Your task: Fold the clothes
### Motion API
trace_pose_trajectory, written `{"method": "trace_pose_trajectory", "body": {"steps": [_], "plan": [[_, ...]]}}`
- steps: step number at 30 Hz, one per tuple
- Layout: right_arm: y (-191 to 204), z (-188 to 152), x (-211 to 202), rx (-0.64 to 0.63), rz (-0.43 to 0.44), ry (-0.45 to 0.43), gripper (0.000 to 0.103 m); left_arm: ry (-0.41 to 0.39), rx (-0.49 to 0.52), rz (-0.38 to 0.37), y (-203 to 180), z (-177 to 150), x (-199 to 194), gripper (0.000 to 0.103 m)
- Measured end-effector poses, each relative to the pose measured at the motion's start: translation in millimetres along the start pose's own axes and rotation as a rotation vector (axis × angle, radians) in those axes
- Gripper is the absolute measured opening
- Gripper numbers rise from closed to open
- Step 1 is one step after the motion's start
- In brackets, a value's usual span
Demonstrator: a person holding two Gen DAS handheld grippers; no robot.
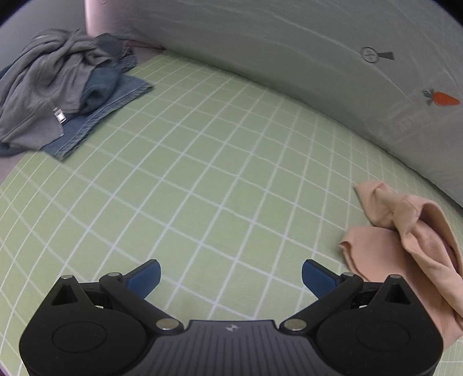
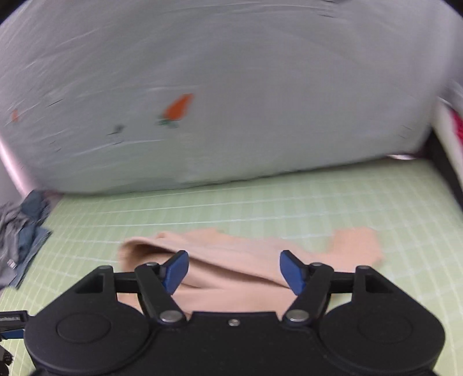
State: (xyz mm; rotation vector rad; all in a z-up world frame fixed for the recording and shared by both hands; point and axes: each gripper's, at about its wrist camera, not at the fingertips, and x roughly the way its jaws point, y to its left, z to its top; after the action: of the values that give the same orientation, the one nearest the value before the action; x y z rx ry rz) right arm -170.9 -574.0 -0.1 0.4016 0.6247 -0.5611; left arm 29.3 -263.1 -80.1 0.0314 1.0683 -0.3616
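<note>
A peach-pink garment (image 1: 416,245) lies crumpled on the green checked sheet (image 1: 202,173), to the right of my left gripper (image 1: 231,277). That gripper is open and empty over bare sheet. In the right wrist view the same garment (image 2: 246,260) lies spread sideways just under and ahead of my right gripper (image 2: 233,272), which is open with nothing between its blue pads (image 2: 176,270). This view is motion-blurred.
A pile of grey and blue clothes (image 1: 58,92) sits at the far left of the bed; it also shows in the right wrist view (image 2: 20,231). A pale blue-grey quilt (image 1: 318,72) with carrot prints runs along the far side. A pink headboard (image 1: 107,23) stands behind the pile.
</note>
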Motion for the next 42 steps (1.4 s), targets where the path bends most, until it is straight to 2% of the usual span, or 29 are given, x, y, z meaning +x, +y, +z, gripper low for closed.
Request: {"method": "trace_pose_trajectory", "body": {"steps": [5,10,14,20,23,25,26,27,28,29,31,32,34,36,39,40,41,42], "plan": [[-65,-26,-1,0.155,-0.181,0.036,0.071,-0.012,0.144,-0.042,-56,20,9,0.102],[-104,-51,0,0.232,-0.300,0.074,0.071,-0.014,0.252,-0.077,-100,34,15,0.102],[-121,-65,-2,0.294,-0.350,0.085,0.071,-0.019,0.350,-0.106,-132,42,20,0.102],[-135,-72,-1,0.351,-0.405,0.088,0.071,-0.091,0.643,-0.055,-188,37,34,0.102],[-140,-75,-1,0.379,-0.423,0.091,0.071,-0.116,0.683,-0.073,-205,41,40,0.102],[-142,-77,0,0.382,-0.436,0.095,0.071,-0.137,0.687,-0.107,-210,44,41,0.095],[-142,-78,0,0.382,-0.442,0.097,0.071,-0.133,0.675,-0.131,-209,45,41,0.089],[-142,-79,1,0.382,-0.447,0.101,0.071,-0.129,0.662,-0.155,-208,47,42,0.064],[-142,-80,2,0.384,-0.447,0.105,0.071,-0.125,0.649,-0.179,-208,49,42,0.029],[-142,-81,3,0.386,-0.447,0.110,0.071,-0.121,0.636,-0.203,-207,51,43,0.012],[-141,-81,5,0.381,-0.453,0.120,0.071,-0.133,0.494,-0.270,-186,60,33,0.009],[-139,-81,5,0.373,-0.456,0.122,0.071,-0.152,0.442,-0.279,-175,64,27,0.008],[-136,-80,6,0.357,-0.463,0.124,0.071,-0.205,0.342,-0.263,-146,73,12,0.007],[-132,-80,6,0.343,-0.468,0.127,0.071,-0.215,0.173,-0.255,-104,84,7,0.007],[-127,-79,6,0.322,-0.461,0.128,0.070,-0.182,-0.123,-0.098,-29,94,24,0.008],[-125,-79,6,0.316,-0.457,0.127,0.070,-0.148,-0.190,-0.035,-7,96,31,0.011],[-123,-78,6,0.311,-0.453,0.126,0.070,-0.125,-0.231,-0.013,9,95,31,0.012],[-120,-78,6,0.307,-0.447,0.125,0.070,-0.102,-0.273,0.010,25,94,31,0.016]]}}
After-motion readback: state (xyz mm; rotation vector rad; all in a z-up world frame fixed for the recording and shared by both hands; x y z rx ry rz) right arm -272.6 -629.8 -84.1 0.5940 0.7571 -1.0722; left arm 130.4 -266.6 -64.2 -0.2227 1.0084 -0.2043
